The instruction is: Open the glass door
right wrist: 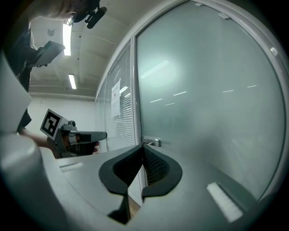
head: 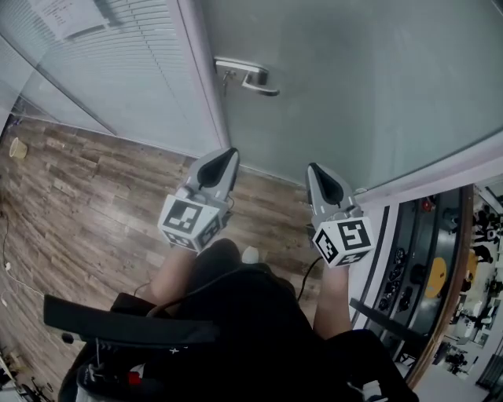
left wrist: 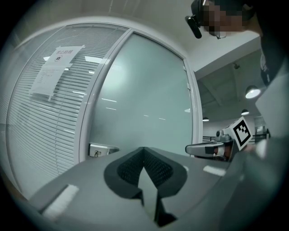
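Frosted glass door (head: 369, 86), handle (head: 245, 76) at twelve o'clock; left gripper (head: 231, 152) and right gripper (head: 313, 167) closed, empty; ten-o'clock notice (head: 67, 16) illegible.

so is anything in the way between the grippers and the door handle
Nothing visible. The silver lever handle on the frosted glass door is bare, and only open air separates it from the left gripper and right gripper, both short of it with fingers together and empty.
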The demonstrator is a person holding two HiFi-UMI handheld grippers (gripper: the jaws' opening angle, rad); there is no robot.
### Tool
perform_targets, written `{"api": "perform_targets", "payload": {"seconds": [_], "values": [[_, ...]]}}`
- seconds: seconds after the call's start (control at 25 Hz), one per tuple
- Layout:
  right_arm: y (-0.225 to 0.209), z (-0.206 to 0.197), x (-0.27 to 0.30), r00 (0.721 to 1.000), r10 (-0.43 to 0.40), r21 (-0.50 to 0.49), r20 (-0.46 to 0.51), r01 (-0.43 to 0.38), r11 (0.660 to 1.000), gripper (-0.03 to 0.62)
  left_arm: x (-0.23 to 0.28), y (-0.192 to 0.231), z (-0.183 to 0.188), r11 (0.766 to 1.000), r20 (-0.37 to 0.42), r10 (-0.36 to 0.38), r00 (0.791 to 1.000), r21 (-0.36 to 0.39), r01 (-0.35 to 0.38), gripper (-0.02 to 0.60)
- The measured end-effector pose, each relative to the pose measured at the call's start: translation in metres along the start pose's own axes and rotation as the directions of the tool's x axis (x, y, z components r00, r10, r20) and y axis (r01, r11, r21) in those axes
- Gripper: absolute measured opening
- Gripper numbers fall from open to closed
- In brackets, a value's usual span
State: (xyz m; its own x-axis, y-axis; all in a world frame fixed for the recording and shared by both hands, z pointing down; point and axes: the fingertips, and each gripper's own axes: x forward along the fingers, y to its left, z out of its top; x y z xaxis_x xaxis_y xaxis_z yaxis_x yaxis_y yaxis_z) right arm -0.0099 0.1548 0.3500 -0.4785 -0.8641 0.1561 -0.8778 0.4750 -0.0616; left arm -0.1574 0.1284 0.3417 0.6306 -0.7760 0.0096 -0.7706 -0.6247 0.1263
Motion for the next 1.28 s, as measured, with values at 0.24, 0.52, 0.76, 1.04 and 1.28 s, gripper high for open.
{"api": "perform_targets", "payload": {"seconds": [0.24, 0.52, 0.76, 1.04, 1.28], "values": [[0.001, -0.004, 0.002, 1.000, 0.013, 0.009, -0.006, -0.013, 1.000, 0.003, 0.000, 0.001, -0.001, 1.000, -0.008, 0.003, 1.000, 0.004, -0.003, -0.002], [-0.006, -0.011, 0.006, 1.000, 0.010, 0.014, -0.023, -0.010, 1.000, 0.003, 0.011, 0.000, -0.003, 1.000, -0.016, -0.010, 1.000, 0.010, 0.011, -0.002], [-0.008, -0.005, 0.017, 1.000, -0.002, -0.003, -0.025, 0.002, 1.000, 0.003, 0.020, 0.009, -0.001, 0.999, -0.008, -0.034, 0.999, 0.008, 0.034, -0.002], [-0.014, -0.002, 0.048, 0.999, -0.011, -0.029, -0.048, 0.009, 1.000, 0.003, 0.042, 0.032, 0.002, 0.998, -0.003, -0.055, 0.998, 0.004, 0.055, -0.002], [-0.019, 0.008, 0.086, 0.998, -0.021, -0.050, -0.055, 0.018, 0.999, 0.003, 0.064, 0.064, 0.012, 0.998, 0.009, -0.065, 0.998, 0.008, 0.064, -0.002]]}}
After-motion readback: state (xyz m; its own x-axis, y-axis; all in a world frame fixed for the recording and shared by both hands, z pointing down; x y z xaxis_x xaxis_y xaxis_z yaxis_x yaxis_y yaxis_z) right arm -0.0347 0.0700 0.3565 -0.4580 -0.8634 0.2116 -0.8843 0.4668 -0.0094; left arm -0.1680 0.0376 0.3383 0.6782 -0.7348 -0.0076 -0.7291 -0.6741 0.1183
